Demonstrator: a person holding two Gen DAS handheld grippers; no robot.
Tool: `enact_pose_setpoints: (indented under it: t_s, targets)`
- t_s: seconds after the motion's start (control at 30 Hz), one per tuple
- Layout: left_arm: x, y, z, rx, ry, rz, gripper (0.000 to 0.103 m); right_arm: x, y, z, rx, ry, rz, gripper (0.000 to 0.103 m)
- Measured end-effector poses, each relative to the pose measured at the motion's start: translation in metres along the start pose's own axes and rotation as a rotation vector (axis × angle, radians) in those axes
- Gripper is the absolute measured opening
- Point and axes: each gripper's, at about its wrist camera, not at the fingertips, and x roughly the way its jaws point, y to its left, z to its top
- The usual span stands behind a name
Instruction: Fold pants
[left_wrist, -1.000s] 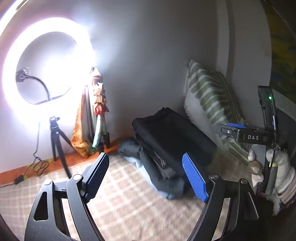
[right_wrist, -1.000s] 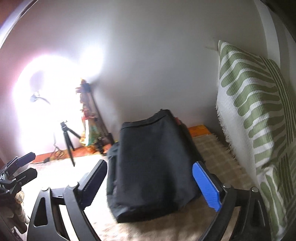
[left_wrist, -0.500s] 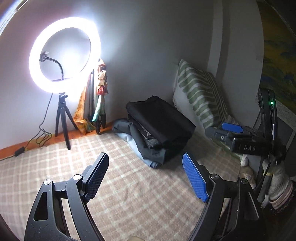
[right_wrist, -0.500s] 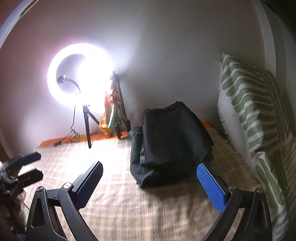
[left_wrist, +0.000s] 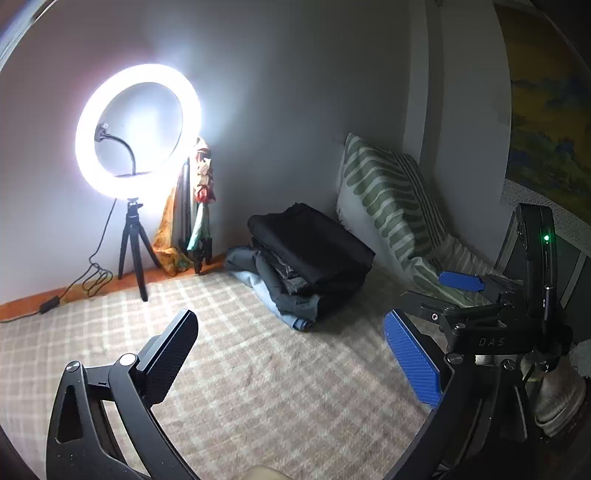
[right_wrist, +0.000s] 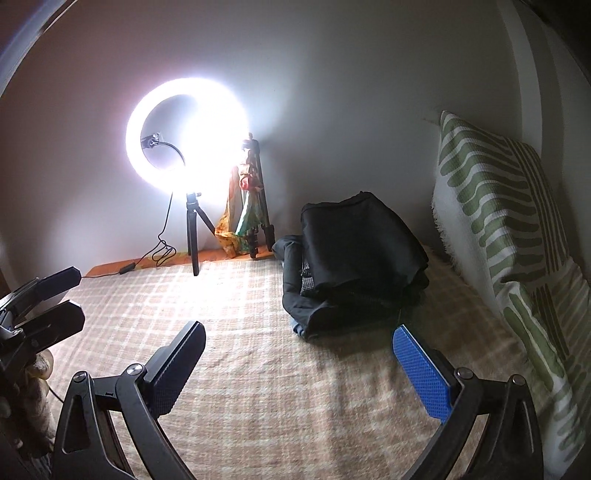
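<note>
Pants folded atop a clothes stack, long axis toward the wall; both claws wide open, empty.

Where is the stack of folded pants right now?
In both wrist views the stack of folded pants lies on the checked blanket by the back wall, between the ring light and the green-striped pillow.

Folded pants matt dark cloth, stacked. Bed cover soft checked woven cloth. Pillow waffle-textured cloth. Gripper pads dimpled blue plastic; frames matt black plastic, shiny metal screws.
</note>
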Motion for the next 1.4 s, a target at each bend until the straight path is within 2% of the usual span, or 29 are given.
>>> enact_pose_setpoints:
  t_s: [0.33,0.5,1.4]
  targets:
    - [-0.014,0.006,-0.013,0.001,0.039,0.048,0.101,-0.004,0.018,-0.009,0.015,0.004,0.015,0.103]
    - [-0.018,0.012,-0.012,-0.038,0.036,0.049,0.101,-0.006,0.026,-0.009,0.007,0.002,0.017,0.103]
    - [-0.023,0.014,-0.011,-0.031,0.037,0.06,0.102,-0.005,0.036,-0.011,0.018,0.004,0.035,0.103]
